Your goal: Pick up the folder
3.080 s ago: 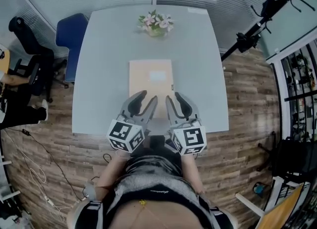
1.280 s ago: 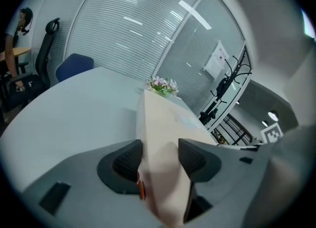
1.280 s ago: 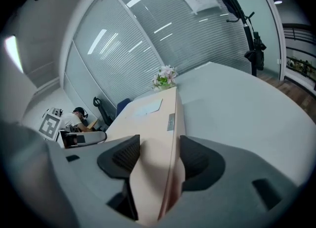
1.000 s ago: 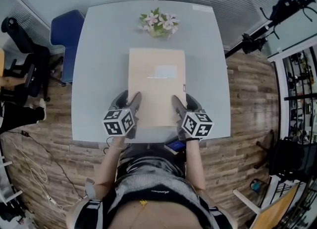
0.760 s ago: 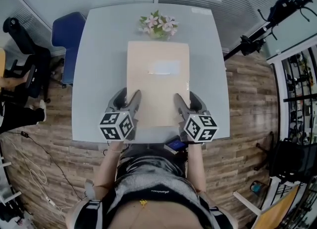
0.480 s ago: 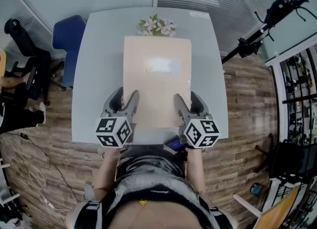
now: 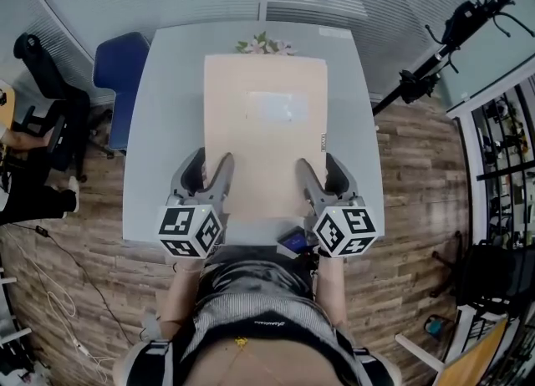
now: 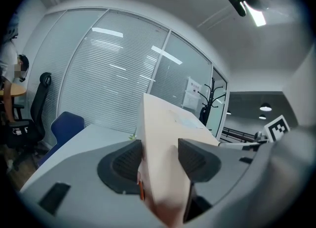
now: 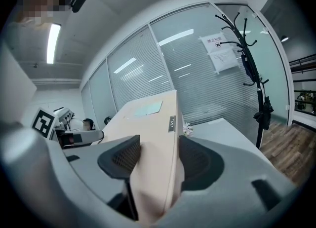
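Flat beige cardboard folder (image 7: pixel 265 117): closed, contents not showing, being held above pale grey counter (image 7: pixel 167 125).
Left gripper (image 7: pixel 213 159): grasping folder's lower-left edge.
Right gripper (image 7: pixel 316 161): grasping lower-right edge.

1 folder (image 7: pixel 265 125). 2 grippers: left gripper (image 7: pixel 212 159), right gripper (image 7: pixel 316 161), 2 fingers (image 7: pixel 223 177) ea. 1 desk (image 7: pixel 167 125). 1 bunch of flowers (image 7: pixel 263 43). 2 chairs: 1 blue chair (image 7: pixel 117 58), 1 black chair (image 7: pixel 50 83). 1 coat stand (image 9: pixel 247 49).

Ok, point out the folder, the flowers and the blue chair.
folder (image 7: pixel 266 138), head view, middle of its cover.
flowers (image 7: pixel 262 44), head view, blossoms past the folder.
blue chair (image 7: pixel 122 65), head view, its seat.
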